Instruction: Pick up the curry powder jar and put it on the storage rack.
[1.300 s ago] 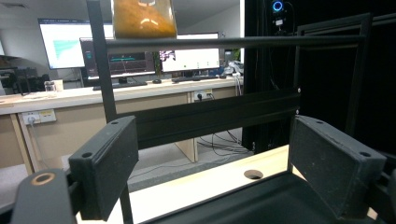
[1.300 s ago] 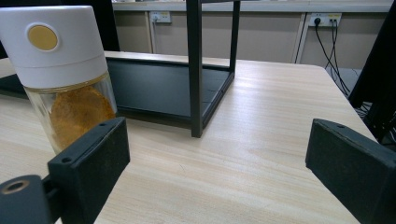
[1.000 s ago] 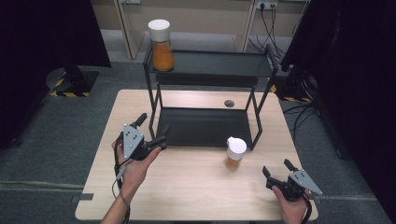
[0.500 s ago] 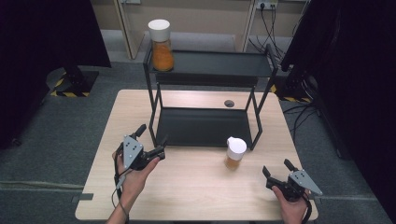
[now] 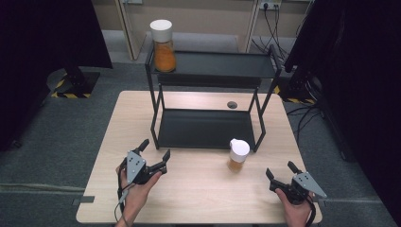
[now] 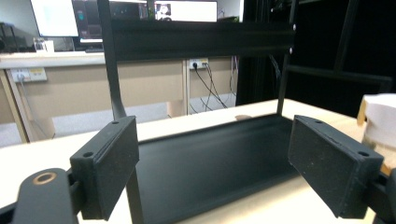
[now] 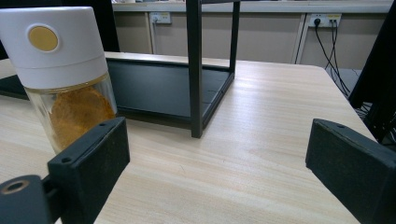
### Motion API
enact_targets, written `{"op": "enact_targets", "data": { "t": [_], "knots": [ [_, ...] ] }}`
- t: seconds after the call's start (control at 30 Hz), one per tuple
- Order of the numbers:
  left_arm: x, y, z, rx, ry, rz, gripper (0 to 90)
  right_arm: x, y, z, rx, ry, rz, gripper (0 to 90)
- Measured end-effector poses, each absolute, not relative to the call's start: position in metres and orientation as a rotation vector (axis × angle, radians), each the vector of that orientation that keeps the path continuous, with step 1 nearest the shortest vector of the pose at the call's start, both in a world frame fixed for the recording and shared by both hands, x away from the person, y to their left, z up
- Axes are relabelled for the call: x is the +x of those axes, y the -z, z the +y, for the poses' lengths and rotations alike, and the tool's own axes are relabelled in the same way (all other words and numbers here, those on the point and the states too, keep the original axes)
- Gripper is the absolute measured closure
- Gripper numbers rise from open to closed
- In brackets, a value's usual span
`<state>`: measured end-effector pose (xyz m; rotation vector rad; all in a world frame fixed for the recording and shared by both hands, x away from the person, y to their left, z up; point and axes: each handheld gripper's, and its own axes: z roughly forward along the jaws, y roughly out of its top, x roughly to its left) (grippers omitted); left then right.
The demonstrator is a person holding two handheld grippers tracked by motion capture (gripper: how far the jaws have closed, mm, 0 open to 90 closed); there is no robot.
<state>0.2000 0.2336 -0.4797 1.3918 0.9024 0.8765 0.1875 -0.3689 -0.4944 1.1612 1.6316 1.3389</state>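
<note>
**A:** Where does the small jar (image 5: 238, 155) stand?

**B:** Upright on the desk (image 5: 203, 198), just in front of the right front leg of the black rack (image 5: 208, 128). It has a white lid and an orange-brown filling low in the glass. In the right gripper view the same jar (image 7: 65, 74) rises beyond the left jaw, with a round yellow dot on its lid.

**A:** And the right gripper (image 5: 282, 171)?

**B:** It is held low over the desk near the front right corner, well apart from the jar. Its jaws stand wide apart with only bare wood between them; it touches nothing.

**A:** The left gripper (image 5: 154, 150)?

**B:** Held at the front left, near the rack's lower tray, and pointing towards it. Its jaws are spread too, with nothing held. In the left gripper view the tray lies beyond the two pads, and the white lid of the jar (image 6: 380, 119) shows at the right edge.

**A:** Anything else on the rack?

**B:** A second, taller jar (image 5: 163, 46) with a white lid, holding orange powder, stands on the left end of the top shelf. The lower tray is bare. A small dark round fitting (image 5: 231, 104) sits in the desk behind the rack.
</note>
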Motion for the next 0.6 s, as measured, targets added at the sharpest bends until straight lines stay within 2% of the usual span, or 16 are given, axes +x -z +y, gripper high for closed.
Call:
{"op": "enact_targets", "data": {
  "t": [0.6],
  "knots": [
    [0.190,0.519,0.232,1.428,-0.813,0.966,16.0,0.188,0.495,-0.370,1.160,-1.344,1.632,6.5]
  ]
}}
